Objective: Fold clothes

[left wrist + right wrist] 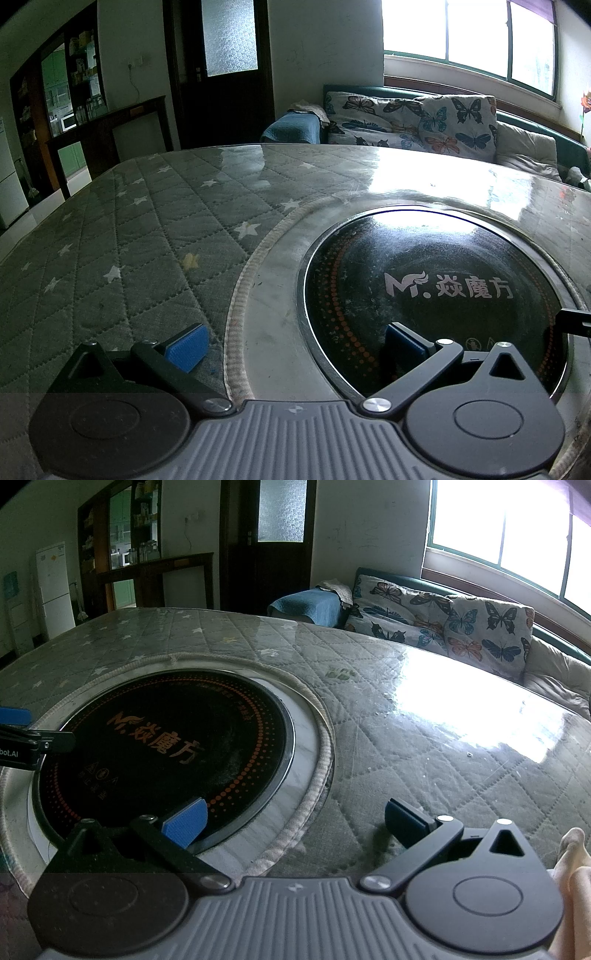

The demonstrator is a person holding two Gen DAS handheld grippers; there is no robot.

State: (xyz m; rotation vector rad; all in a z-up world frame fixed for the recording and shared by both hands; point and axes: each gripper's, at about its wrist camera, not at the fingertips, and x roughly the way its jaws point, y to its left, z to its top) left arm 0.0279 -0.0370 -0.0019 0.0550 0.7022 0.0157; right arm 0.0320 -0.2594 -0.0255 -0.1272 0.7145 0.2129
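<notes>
No garment shows clearly in either view. A pale pinkish shape (pixel 571 871) sits at the lower right edge of the right wrist view; I cannot tell whether it is cloth. My left gripper (pixel 295 345) is open and holds nothing, low over the rim of a round black induction hob (pixel 436 295). My right gripper (pixel 295 823) is also open and holds nothing, just right of the hob (pixel 166 749). The left gripper (pixel 14 734) pokes in at the left edge of the right wrist view. A black part of the right gripper (pixel 576 321) shows in the left wrist view.
The table (pixel 129 240) has a grey quilted star-patterned cover under a glossy sheet (pixel 443 738). Behind it stands a sofa with butterfly cushions (pixel 417 122) and a blue towel (pixel 310 605). A dark door (pixel 225 74), shelves and a white fridge (pixel 55 590) are at the back.
</notes>
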